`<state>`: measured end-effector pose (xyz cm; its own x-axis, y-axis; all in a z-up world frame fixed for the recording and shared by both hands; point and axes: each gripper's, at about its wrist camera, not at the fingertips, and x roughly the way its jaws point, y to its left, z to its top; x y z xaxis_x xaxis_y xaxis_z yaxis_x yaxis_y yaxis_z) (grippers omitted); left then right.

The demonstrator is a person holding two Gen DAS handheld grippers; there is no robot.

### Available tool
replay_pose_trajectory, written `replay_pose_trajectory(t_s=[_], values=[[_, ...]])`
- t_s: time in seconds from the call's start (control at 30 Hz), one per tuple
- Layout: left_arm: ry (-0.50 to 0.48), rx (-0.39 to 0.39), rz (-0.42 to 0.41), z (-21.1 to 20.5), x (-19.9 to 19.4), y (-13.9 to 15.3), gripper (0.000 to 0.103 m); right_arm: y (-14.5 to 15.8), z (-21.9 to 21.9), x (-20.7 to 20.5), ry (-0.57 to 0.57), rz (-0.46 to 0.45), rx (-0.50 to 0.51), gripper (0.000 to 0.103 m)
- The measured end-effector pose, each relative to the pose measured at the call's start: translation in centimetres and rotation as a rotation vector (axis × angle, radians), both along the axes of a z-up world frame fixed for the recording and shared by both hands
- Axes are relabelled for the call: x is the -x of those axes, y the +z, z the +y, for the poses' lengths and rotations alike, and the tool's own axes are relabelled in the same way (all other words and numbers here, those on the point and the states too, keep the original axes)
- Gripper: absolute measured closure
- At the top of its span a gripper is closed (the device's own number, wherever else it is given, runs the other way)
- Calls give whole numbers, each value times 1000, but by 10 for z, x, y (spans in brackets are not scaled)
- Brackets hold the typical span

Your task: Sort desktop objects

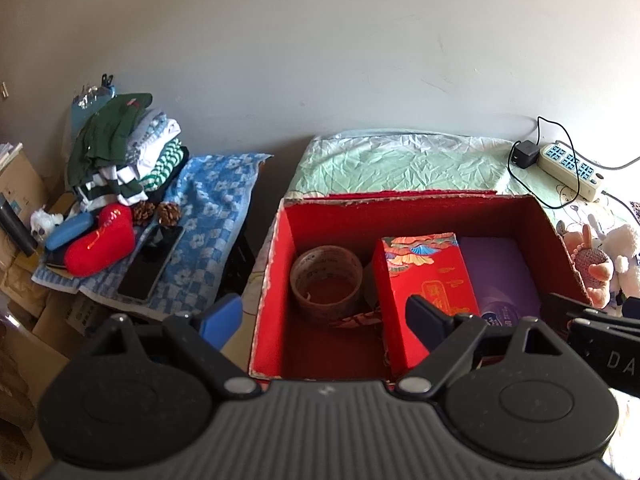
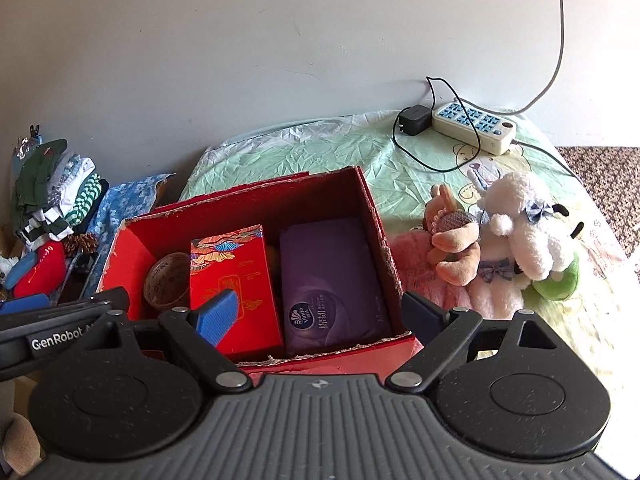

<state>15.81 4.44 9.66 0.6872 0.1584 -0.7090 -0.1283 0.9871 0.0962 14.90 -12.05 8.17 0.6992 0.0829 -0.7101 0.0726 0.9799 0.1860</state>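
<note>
Red cardboard lines the box (image 2: 372, 216) on the worktop (image 2: 320, 144), and it already holds a roll of tape (image 1: 326, 280), a red packet (image 2: 234, 284) and a purple tissue pack (image 2: 332, 280), so we judge the sorting well along. Both the left tool (image 1: 324, 320) and the right tool (image 2: 320, 316) hang spread wide and empty over the box, while the soft toys (image 2: 520, 232) just beside it and the power strip (image 2: 474, 126) near the wall are left out.
</note>
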Motion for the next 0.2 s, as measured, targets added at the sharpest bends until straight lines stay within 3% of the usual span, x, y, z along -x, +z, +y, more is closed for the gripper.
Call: replay_pose_trajectory(t_s=[0.2], values=[[-19, 12, 4, 4, -10, -7, 15, -1, 9, -6, 4, -15, 28, 12]])
